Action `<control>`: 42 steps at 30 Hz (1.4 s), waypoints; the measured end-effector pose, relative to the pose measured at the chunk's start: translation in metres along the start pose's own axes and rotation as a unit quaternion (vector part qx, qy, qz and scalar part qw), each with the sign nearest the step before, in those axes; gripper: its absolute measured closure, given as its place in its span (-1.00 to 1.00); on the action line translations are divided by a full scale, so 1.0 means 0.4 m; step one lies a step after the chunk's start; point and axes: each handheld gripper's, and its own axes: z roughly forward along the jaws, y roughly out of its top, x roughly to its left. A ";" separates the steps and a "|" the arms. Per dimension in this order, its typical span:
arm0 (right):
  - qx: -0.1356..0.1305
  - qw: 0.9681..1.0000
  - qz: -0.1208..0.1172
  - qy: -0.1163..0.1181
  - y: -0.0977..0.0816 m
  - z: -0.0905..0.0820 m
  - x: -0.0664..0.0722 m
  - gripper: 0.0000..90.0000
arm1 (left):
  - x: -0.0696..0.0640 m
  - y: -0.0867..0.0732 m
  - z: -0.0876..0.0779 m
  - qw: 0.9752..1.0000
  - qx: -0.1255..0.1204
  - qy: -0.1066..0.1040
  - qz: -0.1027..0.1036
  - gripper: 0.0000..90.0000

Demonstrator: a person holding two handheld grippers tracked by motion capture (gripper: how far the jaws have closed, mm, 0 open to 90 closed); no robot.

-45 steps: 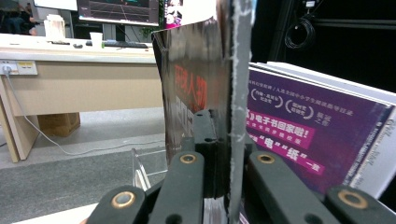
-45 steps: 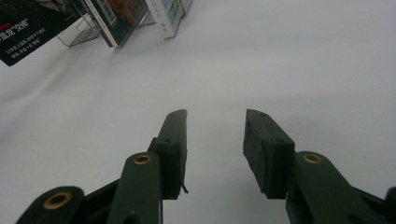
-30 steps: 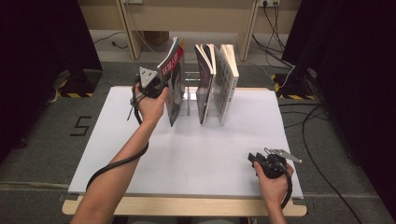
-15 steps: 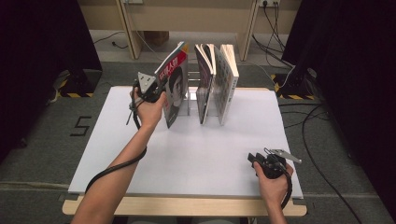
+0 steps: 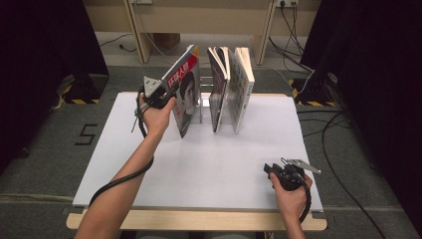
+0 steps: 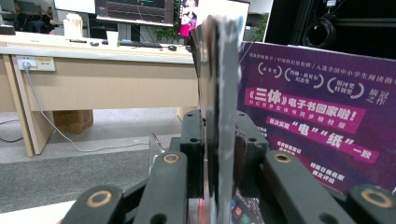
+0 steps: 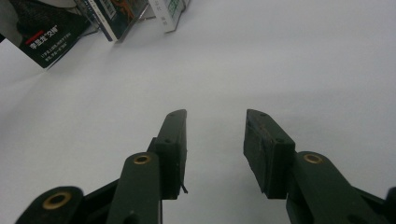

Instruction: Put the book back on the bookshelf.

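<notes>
A magazine (image 5: 185, 94) with a person pictured on its cover stands at the left end of a book row and leans with its top to the right. My left gripper (image 5: 171, 88) is at its upper left edge. In the left gripper view the magazine's edge (image 6: 218, 70) stands between the jaws of my left gripper (image 6: 219, 121). The jaws have just been opening, and a thin gap shows at the right pad (image 6: 250, 140). My right gripper (image 5: 271, 172) rests low at the table's front right. In the right gripper view my right gripper (image 7: 215, 126) is open with nothing between its jaws.
Two more books (image 5: 219, 84) (image 5: 241, 82) stand upright in a clear rack (image 5: 204, 107) at the back of the white table (image 5: 149, 164). A purple printed cover (image 6: 317, 116) is close on the right of my left gripper. Cables lie on the floor behind.
The magazine has tipped from nearly upright to a lean, so more of its front cover shows. The left hand shifted slightly with it. The right hand kept still.
</notes>
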 end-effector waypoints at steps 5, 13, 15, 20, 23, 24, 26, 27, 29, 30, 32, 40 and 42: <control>0.001 1.000 -0.002 0.000 0.000 -0.001 -0.003 0.33 | 0.003 0.016 0.010 1.000 0.011 -0.003 -0.021 0.61; 0.002 1.000 0.000 0.001 0.000 0.002 -0.002 0.33 | 0.002 0.028 0.031 0.998 0.047 -0.019 -0.032 0.64; 0.004 1.000 -0.003 0.000 -0.001 0.003 -0.003 0.32 | -0.001 0.025 0.036 0.997 0.074 -0.022 -0.024 0.71; 0.008 1.000 0.004 0.004 0.000 0.004 -0.003 0.32 | -0.010 0.026 0.041 0.993 0.111 -0.024 -0.017 0.90; 0.007 1.000 0.001 0.001 -0.001 0.002 -0.007 0.32 | -0.015 0.032 0.039 0.993 0.118 -0.024 -0.021 0.91; 0.007 1.000 0.002 0.001 -0.002 0.002 -0.006 0.32 | -0.016 0.033 0.037 0.993 0.115 -0.022 -0.020 0.91; 0.008 1.000 0.003 0.003 -0.002 0.001 -0.005 0.32 | -0.015 0.032 0.031 0.994 0.108 -0.019 -0.024 0.92; 0.008 1.000 0.004 0.004 -0.001 0.001 -0.005 0.32 | -0.013 0.029 0.029 0.994 0.100 -0.017 -0.026 0.92; 0.009 1.000 0.009 0.003 -0.001 0.001 -0.004 0.32 | -0.010 0.024 0.027 0.996 0.085 -0.014 -0.026 0.92; 0.009 1.000 0.005 0.003 -0.002 0.002 -0.004 0.32 | -0.008 0.022 0.027 0.997 0.077 -0.012 -0.030 0.92; 0.009 1.000 -0.001 0.002 -0.001 0.003 -0.005 0.32 | -0.008 0.018 0.028 0.997 0.063 -0.011 -0.035 0.92; 0.010 1.000 0.006 0.004 -0.002 0.003 -0.006 0.32 | -0.006 -0.001 0.033 0.999 0.022 0.019 -0.022 0.92; 0.009 1.000 0.005 0.004 -0.001 0.001 -0.006 0.32 | 0.006 -0.012 0.033 0.999 0.019 0.030 -0.024 0.92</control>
